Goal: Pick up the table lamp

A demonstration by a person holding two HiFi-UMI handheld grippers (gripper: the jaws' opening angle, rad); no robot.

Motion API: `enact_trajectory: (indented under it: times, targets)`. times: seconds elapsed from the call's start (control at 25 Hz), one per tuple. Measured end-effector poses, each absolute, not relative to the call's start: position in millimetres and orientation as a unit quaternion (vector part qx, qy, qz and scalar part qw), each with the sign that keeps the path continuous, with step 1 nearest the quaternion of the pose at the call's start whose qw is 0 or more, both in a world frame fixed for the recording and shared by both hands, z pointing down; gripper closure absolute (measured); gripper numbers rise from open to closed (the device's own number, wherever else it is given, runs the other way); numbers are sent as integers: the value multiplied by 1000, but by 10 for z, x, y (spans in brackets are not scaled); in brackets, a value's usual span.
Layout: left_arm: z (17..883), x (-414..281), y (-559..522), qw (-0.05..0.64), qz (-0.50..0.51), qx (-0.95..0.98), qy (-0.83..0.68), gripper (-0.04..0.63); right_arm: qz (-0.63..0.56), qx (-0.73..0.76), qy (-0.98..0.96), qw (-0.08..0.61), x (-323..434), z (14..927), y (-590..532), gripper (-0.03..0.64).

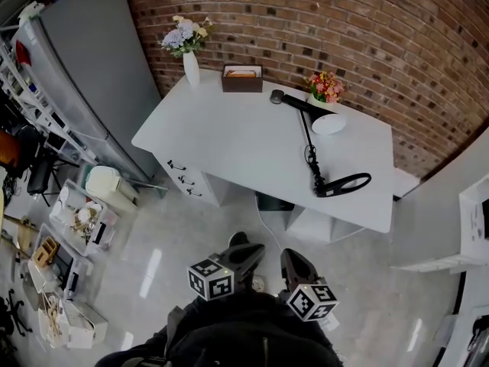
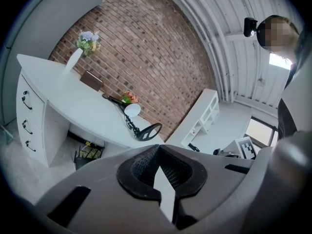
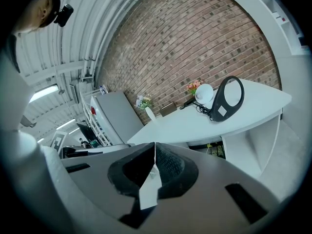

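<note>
Lamp (image 1: pixel 309 150): on the right half of the worktop (image 1: pixel 237 140), well ahead of both tools. Its black ring end is near the front edge, and a thin arm runs back to a white shade by the wall.
Left tool (image 1: pixel 243 251): closed with nothing in it, held low in front of the person.
Right tool (image 1: pixel 295 261): closed with nothing in it, just beside the left.
Risk, jaws: both are shut and would only shove the lamp unless opened before the reach.
Risk, grip: the thin jointed arm may fold or swing if pinched far from its heavier end.
Risk, neighbours: the potted flowers (image 1: pixel 325 87) stand just beside the shade, so a careless lift could knock them.
Risk, cord: I cannot tell whether one trails off; if so, it could snag.
Worktop: white and smooth, with drawers (image 1: pixel 182 173) on the left and a vase (image 1: pixel 190 67) and a box (image 1: pixel 242 79) at the back.
Room: brick wall (image 1: pixel 306 21) behind, grey cabinet (image 1: pixel 99 60) at left, cluttered racks (image 1: pixel 69 228), glossy pale floor (image 1: pixel 168 251).
</note>
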State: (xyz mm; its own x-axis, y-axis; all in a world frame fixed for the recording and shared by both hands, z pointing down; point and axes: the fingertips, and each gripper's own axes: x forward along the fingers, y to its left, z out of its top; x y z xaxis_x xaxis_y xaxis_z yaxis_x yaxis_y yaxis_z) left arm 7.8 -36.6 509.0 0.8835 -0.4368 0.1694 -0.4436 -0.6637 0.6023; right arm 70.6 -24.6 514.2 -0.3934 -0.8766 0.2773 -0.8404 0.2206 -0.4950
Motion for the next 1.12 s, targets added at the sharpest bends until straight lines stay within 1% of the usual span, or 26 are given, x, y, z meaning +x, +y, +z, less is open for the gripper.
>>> enact_trajectory:
  times: [0.4, 0.64, 0.88, 1.12]
  targets:
    - [5136, 202, -590, 338, 11, 915, -222, 588, -290, -570, 768, 38, 878, 5147, -490, 605]
    - [5071, 306, -943, 333, 7, 918, -216, 588, -289, -581, 760, 37, 981, 5119, -801, 606]
    - [5054, 353, -1322, 342, 18, 916, -208, 588, -291, -572, 766, 42, 900, 5039, -1243, 605]
    - [4962, 499, -1864, 341, 20, 921, -186, 588, -291, -596, 747, 53, 1086, 4973, -1747, 605]
